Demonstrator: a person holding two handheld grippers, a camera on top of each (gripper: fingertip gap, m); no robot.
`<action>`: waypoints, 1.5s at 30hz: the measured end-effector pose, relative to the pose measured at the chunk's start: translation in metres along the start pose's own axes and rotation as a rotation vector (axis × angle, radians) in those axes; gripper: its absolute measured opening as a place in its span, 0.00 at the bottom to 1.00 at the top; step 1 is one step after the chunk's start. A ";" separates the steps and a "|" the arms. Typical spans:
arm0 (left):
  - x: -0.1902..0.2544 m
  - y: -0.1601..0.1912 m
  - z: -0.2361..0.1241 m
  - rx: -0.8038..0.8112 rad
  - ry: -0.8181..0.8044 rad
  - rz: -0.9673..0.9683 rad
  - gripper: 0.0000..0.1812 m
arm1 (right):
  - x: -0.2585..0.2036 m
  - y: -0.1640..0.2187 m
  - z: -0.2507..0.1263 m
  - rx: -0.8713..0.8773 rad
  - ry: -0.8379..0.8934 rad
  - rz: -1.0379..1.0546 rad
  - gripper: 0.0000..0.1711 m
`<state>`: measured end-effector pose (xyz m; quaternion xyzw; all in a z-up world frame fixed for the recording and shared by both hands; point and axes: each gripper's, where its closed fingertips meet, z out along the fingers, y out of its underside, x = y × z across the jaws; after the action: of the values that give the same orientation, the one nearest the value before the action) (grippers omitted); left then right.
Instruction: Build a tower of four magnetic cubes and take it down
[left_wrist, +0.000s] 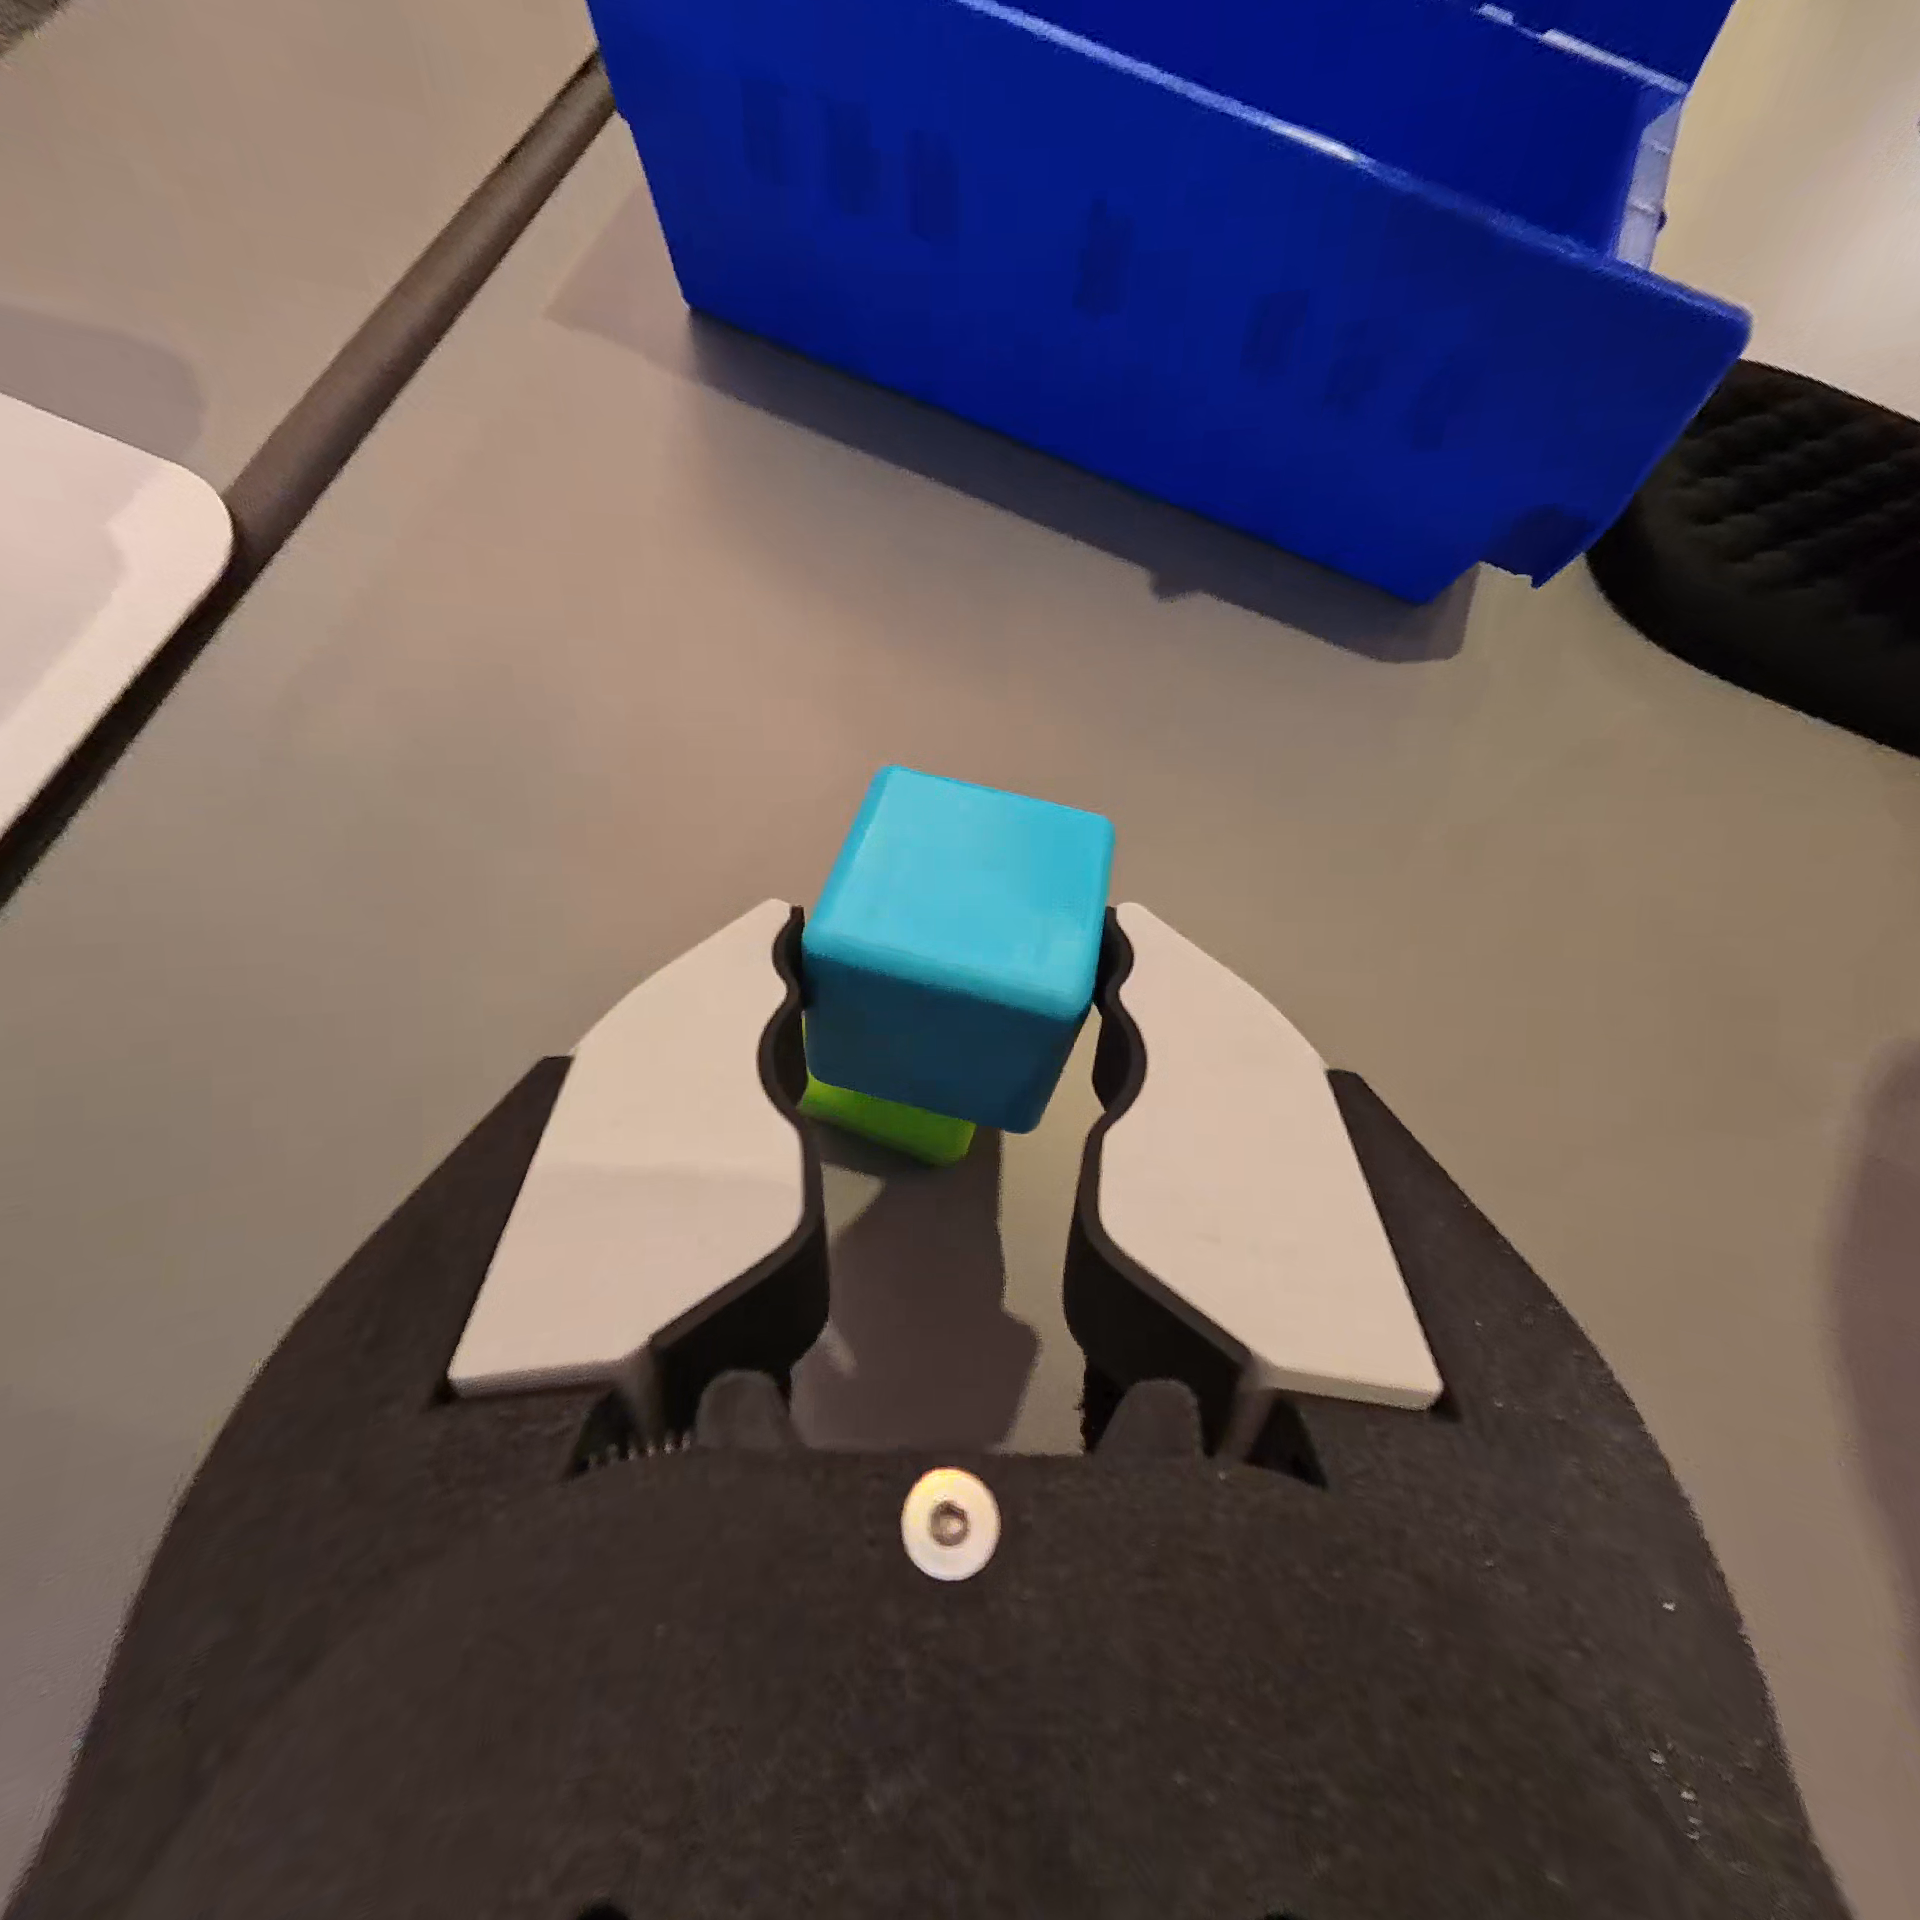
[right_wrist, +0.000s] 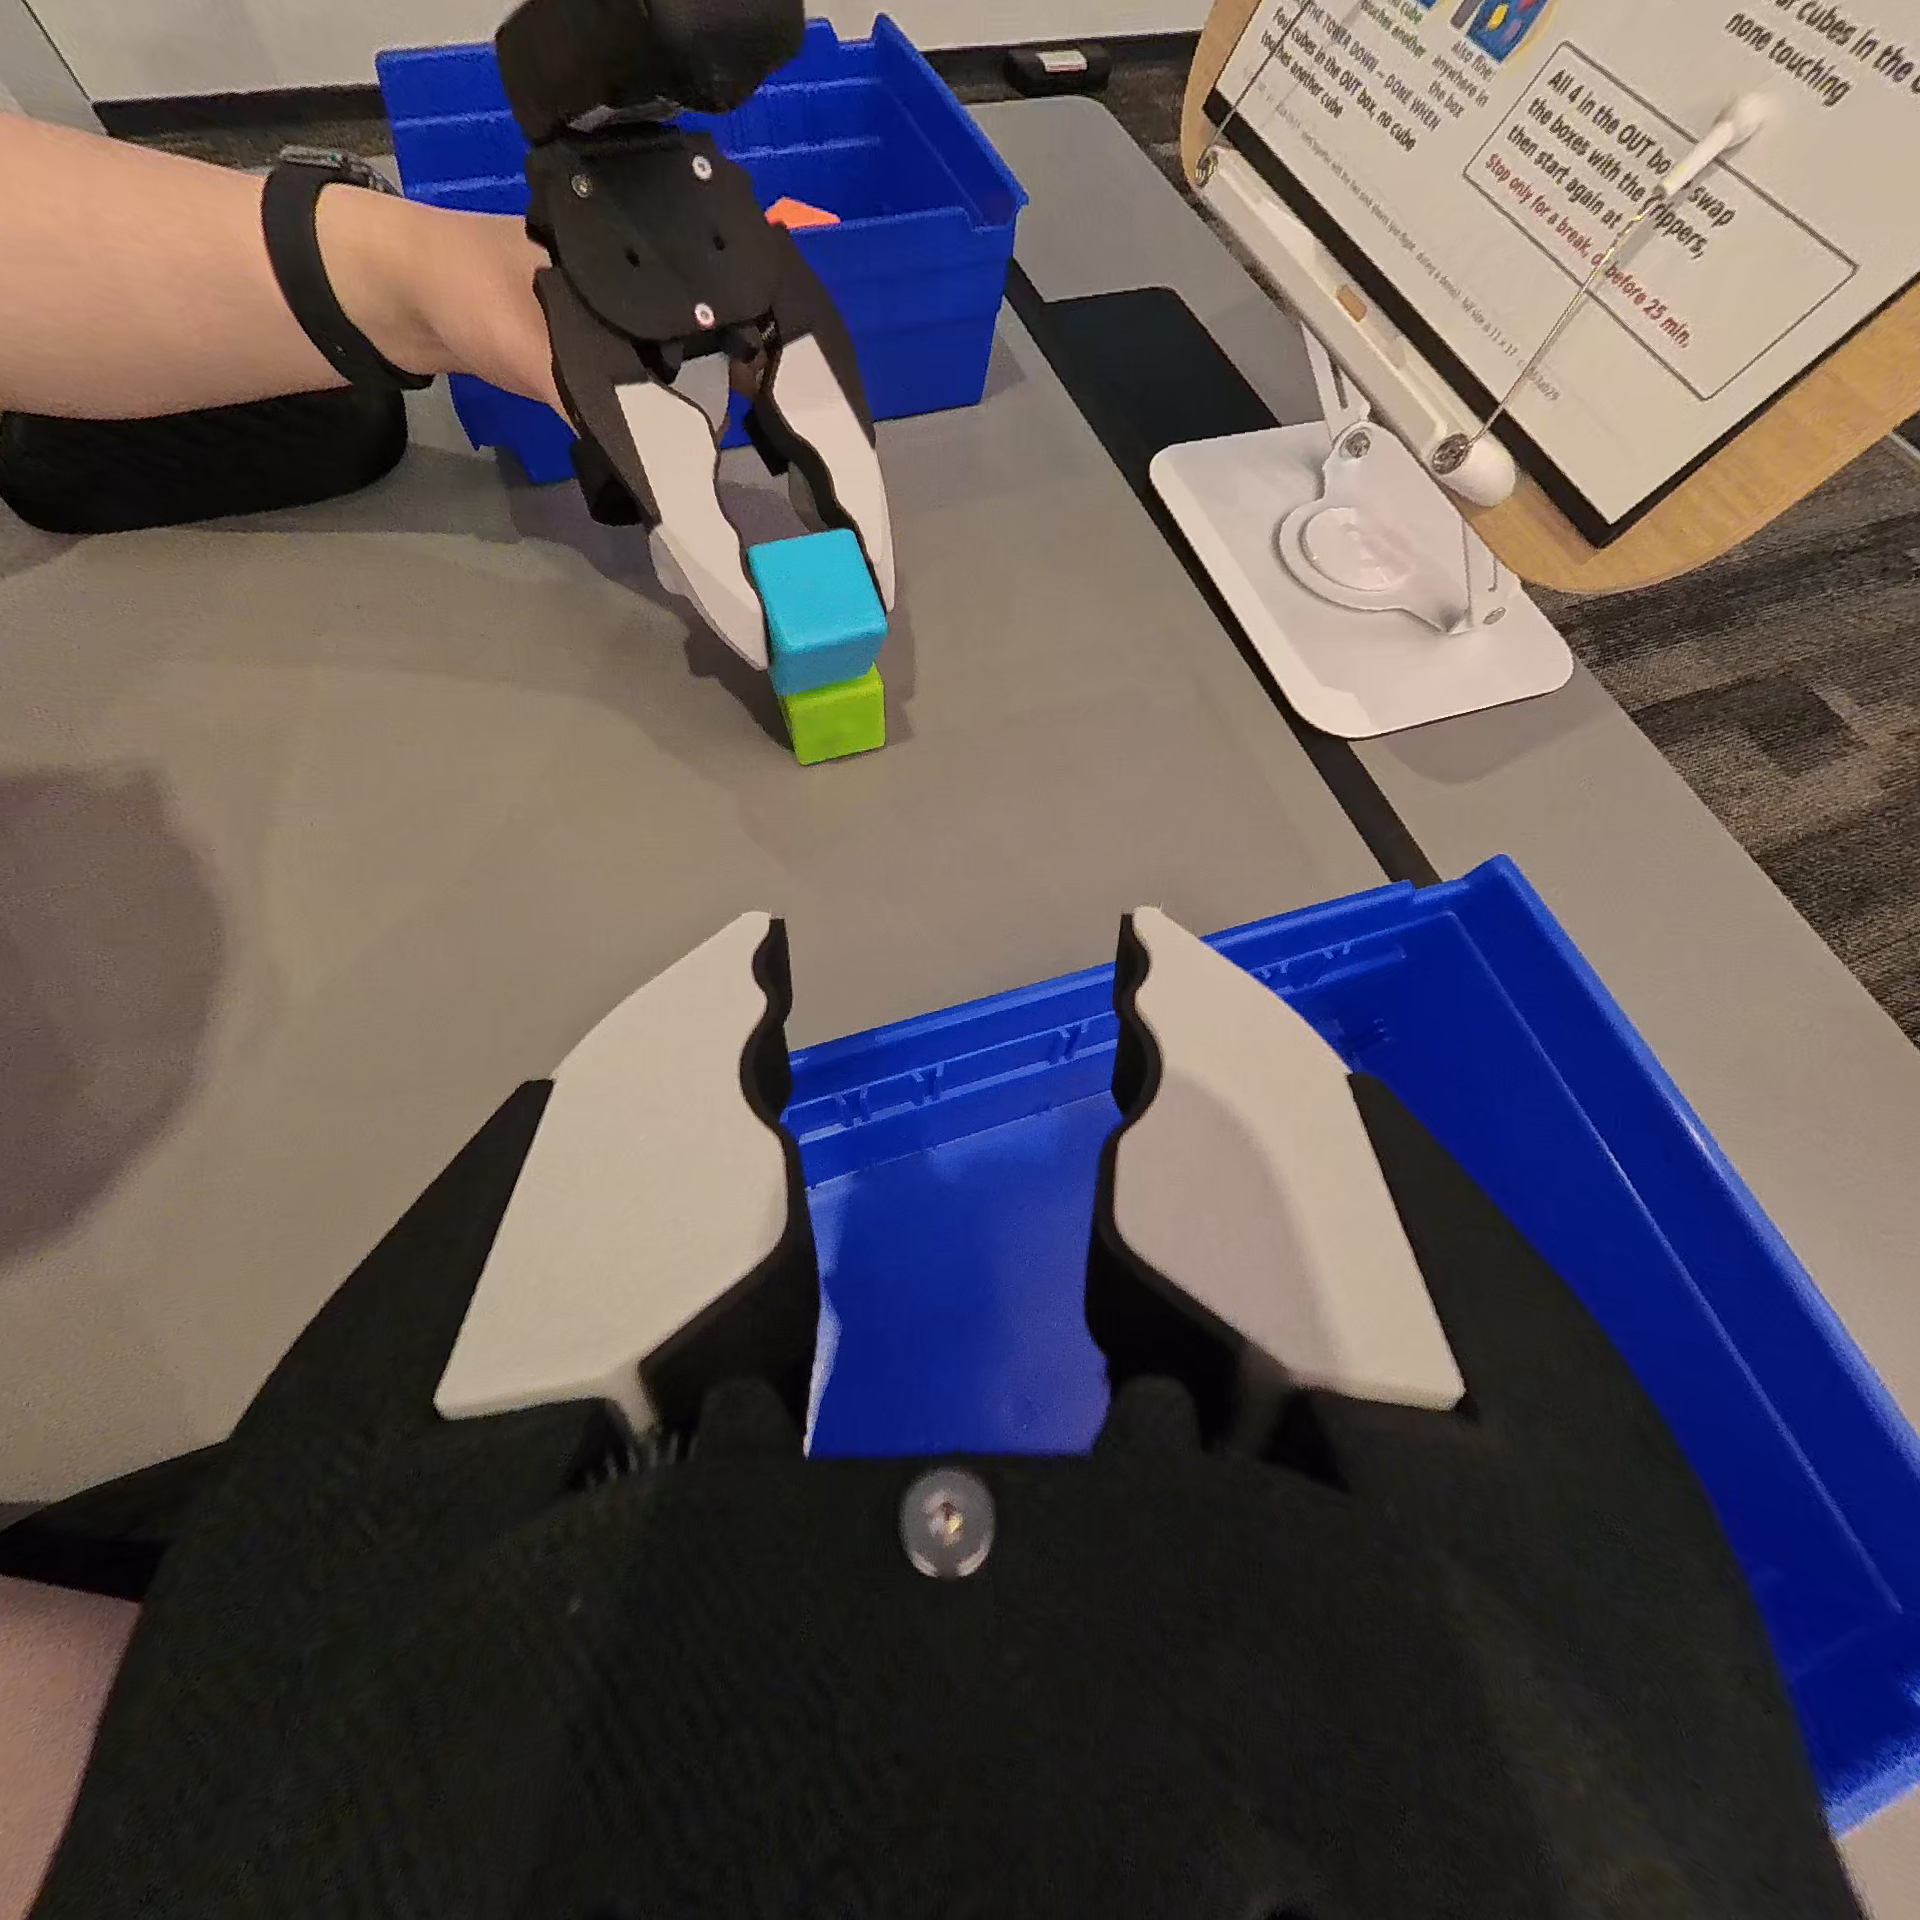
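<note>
- My left gripper (left_wrist: 951, 961) is clamped on the cyan cube (left_wrist: 951, 940) – its wavy black pads press the cube's two side faces, and the pale grey finger shells flare back to a matte black body
- That cyan cube is smooth plastic with softly rounded edges; it sits on top of the lime-green cube (right_wrist: 836, 715), slightly skewed against it, and the green one stands on the grey table (right_wrist: 416, 831)
- My right gripper (right_wrist: 951, 971) is spread wide with nothing between its fingers – it hangs over the open near blue bin (right_wrist: 1621, 1143), whose glossy floor shows in the gap
- A second blue bin (right_wrist: 935, 270), ribbed and slotted along its wall, stands behind the two-cube stack; an orange piece (right_wrist: 802, 213) shows inside it, shape unclear
- A black padded rest (left_wrist: 1787, 540) with a dimpled surface lies beside that far bin
- To the side, a white flat-based stand (right_wrist: 1361, 582) props up a printed instruction sheet (right_wrist: 1662, 208) on a wooden board
- My left wrist wears a black band (right_wrist: 312, 281)
</note>
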<state>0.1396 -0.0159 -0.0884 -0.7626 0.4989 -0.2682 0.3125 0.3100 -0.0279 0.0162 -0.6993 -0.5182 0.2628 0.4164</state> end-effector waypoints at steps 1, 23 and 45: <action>-0.001 0.002 0.002 -0.010 -0.011 -0.002 0.29 | 0.000 0.001 0.001 -0.003 -0.004 0.000 0.36; -0.019 0.039 -0.010 -0.352 -0.138 0.193 0.30 | 0.001 0.008 0.011 -0.094 0.036 -0.029 0.36; -0.083 -0.006 -0.185 -0.057 -0.434 0.048 0.27 | 0.002 0.011 0.015 -0.123 0.050 -0.044 0.37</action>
<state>-0.0202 0.0245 0.0305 -0.7990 0.4451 -0.0758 0.3970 0.3039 -0.0227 -0.0010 -0.7183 -0.5380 0.2037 0.3913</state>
